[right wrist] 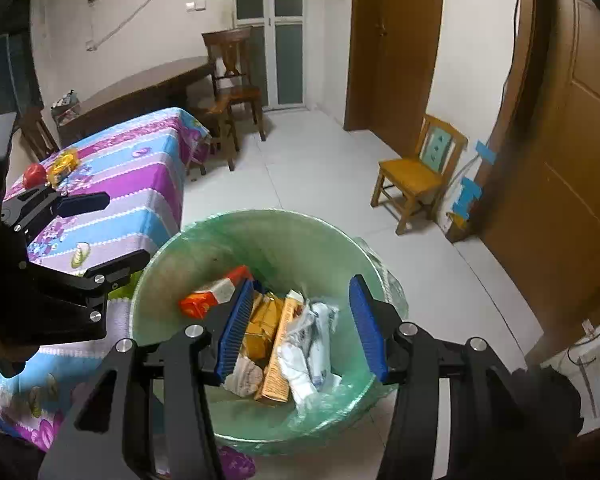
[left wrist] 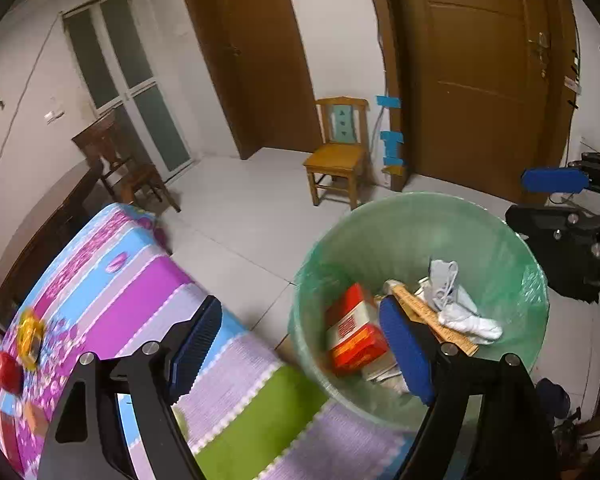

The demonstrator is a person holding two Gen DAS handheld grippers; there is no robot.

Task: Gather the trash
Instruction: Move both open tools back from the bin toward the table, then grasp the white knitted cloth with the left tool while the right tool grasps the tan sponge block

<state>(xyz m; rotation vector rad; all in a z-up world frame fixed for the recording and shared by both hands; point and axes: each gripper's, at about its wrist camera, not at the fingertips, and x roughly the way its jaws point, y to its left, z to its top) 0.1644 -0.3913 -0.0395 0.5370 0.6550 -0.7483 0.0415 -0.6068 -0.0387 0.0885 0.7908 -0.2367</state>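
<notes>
- The bin (right wrist: 260,240), lined with a green bag, stood on the pale floor just beside the table (left wrist: 112,264) with its striped cloth
- In the bin lay a red-and-white box (left wrist: 354,326), a yellow carton (right wrist: 278,360), crumpled white wrappers (right wrist: 312,344) and a brown packet (right wrist: 264,320)
- The right gripper (right wrist: 302,328) hung over the bin's near side, its jaws apart with nothing between the blue pads; the trash lay below them, loose in the bin
- The left gripper (left wrist: 304,354) hung over the gap between the bin and the table, one finger above the cloth and the other above the bin's rim; its jaws stood wide and empty
- Away from the bin, at the table's far end, sat a red apple (right wrist: 34,174) touching a yellow wrapper (right wrist: 62,166)
- Beyond the bin a small yellow chair (right wrist: 418,172) stood against the wall, next to a brown door (left wrist: 480,76)
- Farther from the bin, past the table, a dark chair (right wrist: 232,80) stood by a glass door (right wrist: 276,28)
</notes>
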